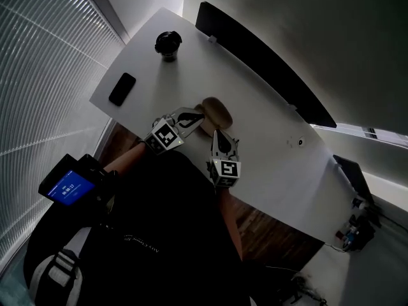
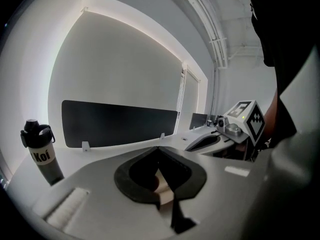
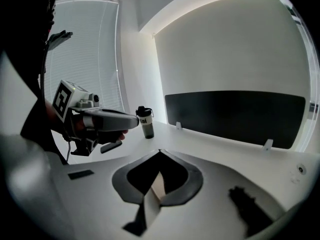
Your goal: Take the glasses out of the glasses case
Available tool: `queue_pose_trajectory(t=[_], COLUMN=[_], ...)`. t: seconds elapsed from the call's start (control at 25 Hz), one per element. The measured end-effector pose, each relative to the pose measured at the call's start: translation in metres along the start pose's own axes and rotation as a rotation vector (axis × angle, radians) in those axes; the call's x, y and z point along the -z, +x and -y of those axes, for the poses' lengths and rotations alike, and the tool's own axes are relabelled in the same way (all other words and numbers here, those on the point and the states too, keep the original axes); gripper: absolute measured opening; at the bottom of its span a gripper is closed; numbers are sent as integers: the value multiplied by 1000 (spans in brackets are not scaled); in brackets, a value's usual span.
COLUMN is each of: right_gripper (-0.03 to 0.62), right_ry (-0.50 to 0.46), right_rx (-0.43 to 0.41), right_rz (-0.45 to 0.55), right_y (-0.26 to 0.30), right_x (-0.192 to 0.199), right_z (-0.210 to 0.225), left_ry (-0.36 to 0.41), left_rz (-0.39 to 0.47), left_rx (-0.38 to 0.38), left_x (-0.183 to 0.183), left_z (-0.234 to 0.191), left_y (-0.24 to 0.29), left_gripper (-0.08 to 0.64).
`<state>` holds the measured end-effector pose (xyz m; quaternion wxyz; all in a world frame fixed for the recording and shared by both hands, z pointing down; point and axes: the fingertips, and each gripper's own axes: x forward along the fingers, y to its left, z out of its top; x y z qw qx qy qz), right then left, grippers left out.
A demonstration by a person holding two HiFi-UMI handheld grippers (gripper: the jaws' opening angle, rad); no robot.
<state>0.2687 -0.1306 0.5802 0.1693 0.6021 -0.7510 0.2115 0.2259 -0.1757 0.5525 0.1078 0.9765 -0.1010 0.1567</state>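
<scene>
A tan, rounded glasses case (image 1: 218, 111) lies on the white table (image 1: 268, 139) in the head view, near the table's front edge. It looks closed, and no glasses show. My left gripper (image 1: 199, 115) hangs at the case's left end, its jaws together. My right gripper (image 1: 218, 133) hovers just in front of the case, jaws together too. In the left gripper view the left gripper (image 2: 158, 149) has its dark pads meeting with nothing held. The right gripper view shows the right gripper (image 3: 160, 152) the same way. Neither gripper view shows the case.
A black phone (image 1: 122, 88) and a dark bottle (image 1: 168, 45) stand on the table's far left. A long black divider panel (image 1: 268, 62) runs along the back edge. A small round fitting (image 1: 299, 142) sits at the right. Window blinds (image 1: 44, 62) fill the left side.
</scene>
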Motion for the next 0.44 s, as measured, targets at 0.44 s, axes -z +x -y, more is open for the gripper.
queue_pose_trajectory(t=[0.44], right_gripper=[8], right_ry=[45], right_rx=[120], right_rz=[6], right_y=[-13], right_x=[-2], right_z=[32], left_ry=[32], left_rz=[-50], left_rx=[39], left_x=[11], left_z=[11], left_y=[10], left_gripper=[9])
